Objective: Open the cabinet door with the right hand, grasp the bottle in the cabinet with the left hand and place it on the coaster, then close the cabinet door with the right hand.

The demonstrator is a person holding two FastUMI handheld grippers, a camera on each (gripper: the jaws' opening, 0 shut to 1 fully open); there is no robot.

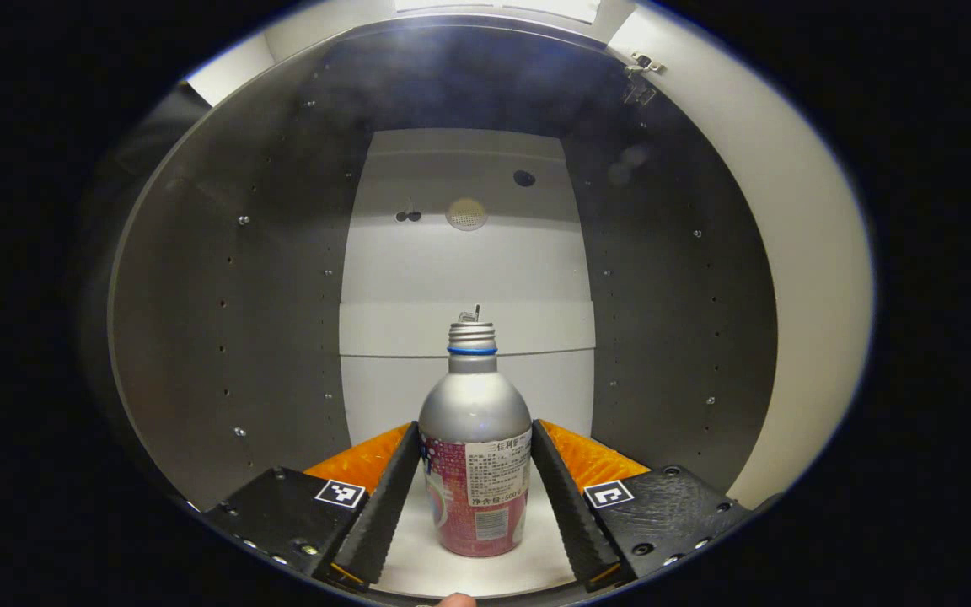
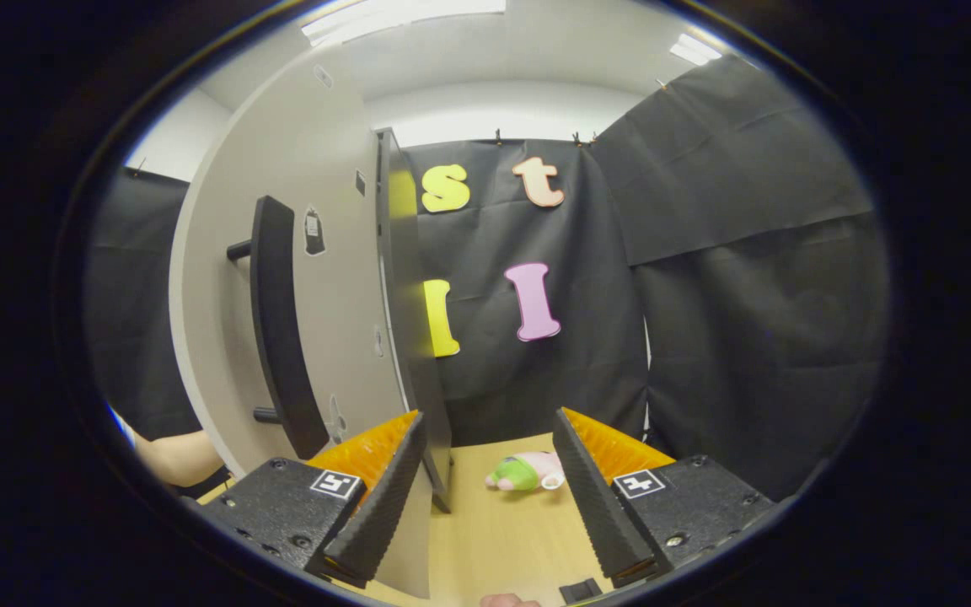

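Left hand-held gripper (image 1: 474, 497) is spread wide, straddling the upright bottle (image 1: 474, 455) inside the cabinet (image 1: 233, 320) without contact. Right hand-held gripper (image 2: 490, 497) is spread and empty beside the open cabinet door (image 2: 317, 278).

I can read no text; the label on the bottle (image 1: 475, 472) between the fingers of my left claw (image 1: 474, 426) has too small print.

White cabinet floor (image 1: 401, 573) bearing upright bottle (image 1: 475, 438), wooden table (image 2: 502, 539) bearing plush toy (image 2: 526, 472)
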